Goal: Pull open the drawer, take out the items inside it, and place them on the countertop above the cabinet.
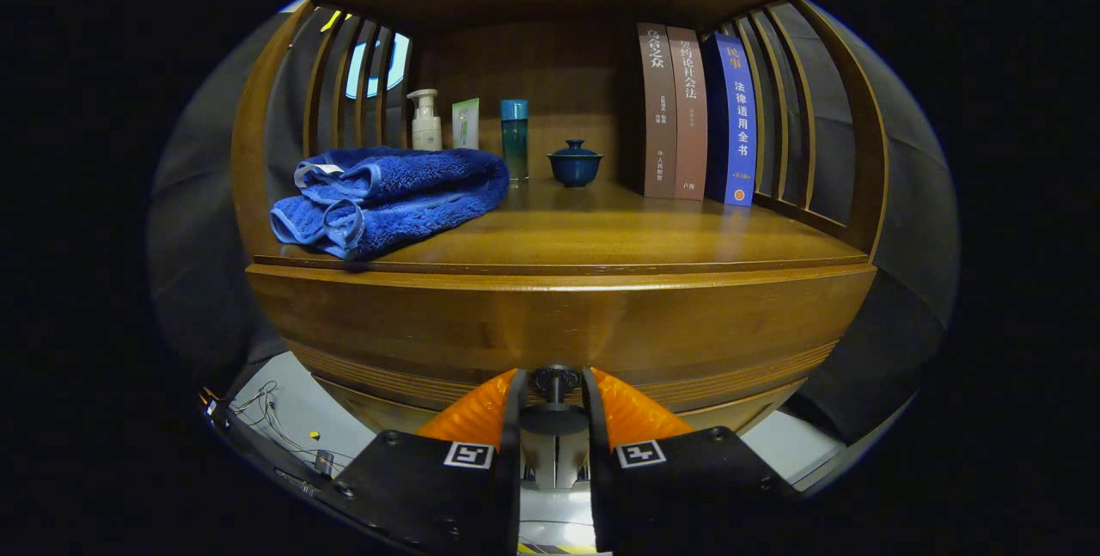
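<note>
Drawer: the drawer front is the wide wooden panel under the countertop, with a band of fine grooves along its lower edge; it sits flush with the cabinet, and nothing of its inside can be seen.
Knob: a small dark round knob on a short stem stands out from the lower middle of the drawer front, right between the two fingers.
Gripper: the gripper is level with the knob, a finger close on each side; the jaws are drawn in narrow around it, but whether both fingers actually press on it I cannot tell.
Countertop: the wooden countertop lies just above the drawer, set inside a shelf frame with slatted sides.
Towel: a folded blue towel lies on the countertop toward its left front corner.
Bottles: behind the towel, by the back wall, stand a pale pump bottle, a small pale-green tube and a tall blue-green bottle, side by side.
Cup: a dark blue lidded cup stands just right of the tall bottle, apart from it.
Books: three books stand upright at the right back, two brown and one blue, touching one another.
Floor: pale floor with a few loose wires shows below the cabinet to the left.
</note>
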Demonstrator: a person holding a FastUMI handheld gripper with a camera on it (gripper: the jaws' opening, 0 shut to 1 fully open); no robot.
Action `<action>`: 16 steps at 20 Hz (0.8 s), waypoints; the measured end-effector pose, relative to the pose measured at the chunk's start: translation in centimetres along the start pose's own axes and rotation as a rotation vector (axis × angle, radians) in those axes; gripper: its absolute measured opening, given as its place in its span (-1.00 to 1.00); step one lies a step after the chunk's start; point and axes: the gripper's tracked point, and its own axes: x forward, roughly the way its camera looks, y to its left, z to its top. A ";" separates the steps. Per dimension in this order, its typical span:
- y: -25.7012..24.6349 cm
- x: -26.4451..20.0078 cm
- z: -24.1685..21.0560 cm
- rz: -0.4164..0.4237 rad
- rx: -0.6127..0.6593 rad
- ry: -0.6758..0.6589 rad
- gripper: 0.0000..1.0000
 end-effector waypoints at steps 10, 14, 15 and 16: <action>0.2 -4.5 -1.8 -0.007 0.002 0.032 -0.26; 0.4 -7.9 -3.0 -0.009 0.016 0.056 -0.26; 0.4 -8.7 -3.4 -0.010 0.013 0.060 -0.26; 0.4 -9.6 -3.7 -0.009 0.013 0.065 -0.26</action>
